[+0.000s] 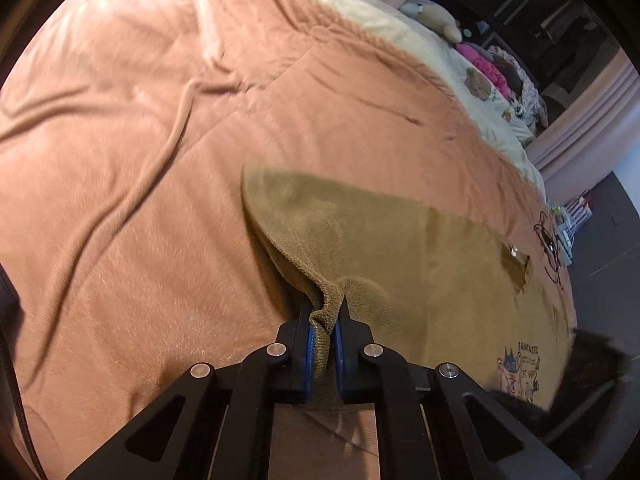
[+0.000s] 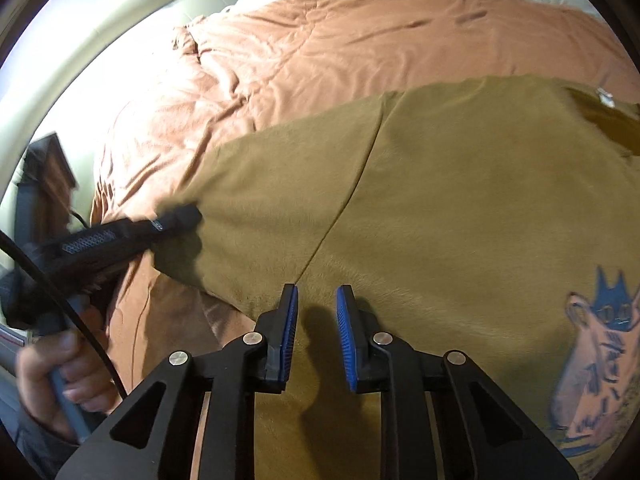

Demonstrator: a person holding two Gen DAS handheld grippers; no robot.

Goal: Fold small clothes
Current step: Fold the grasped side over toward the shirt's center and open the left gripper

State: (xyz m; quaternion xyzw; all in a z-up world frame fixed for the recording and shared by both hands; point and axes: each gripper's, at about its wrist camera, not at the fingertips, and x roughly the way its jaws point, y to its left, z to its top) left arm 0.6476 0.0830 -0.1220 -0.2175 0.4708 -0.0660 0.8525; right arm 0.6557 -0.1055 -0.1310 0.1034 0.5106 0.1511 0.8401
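Observation:
A brown T-shirt (image 1: pixel 420 264) lies spread on a salmon bedspread (image 1: pixel 160 160), its cartoon print (image 1: pixel 520 372) facing up. My left gripper (image 1: pixel 326 308) is shut on the bunched hem of the sleeve, and cloth fills the gap between the blue pads (image 1: pixel 310 332). In the right wrist view the shirt (image 2: pixel 460 200) fills the middle. My right gripper (image 2: pixel 317 292) stands open just over the sleeve seam, nothing pinched between its pads (image 2: pixel 346 332). That view also shows the left gripper (image 2: pixel 188 216) at the sleeve's end, with a hand (image 2: pixel 60 368) on its handle.
The bedspread (image 2: pixel 320 40) stretches wrinkled beyond the shirt. Plush toys (image 1: pixel 432 14) and a pile of clothes (image 1: pixel 500 72) lie along the bed's far cream edge. A white padded headboard (image 2: pixel 80 40) and a dark cabinet (image 2: pixel 48 172) stand at the left.

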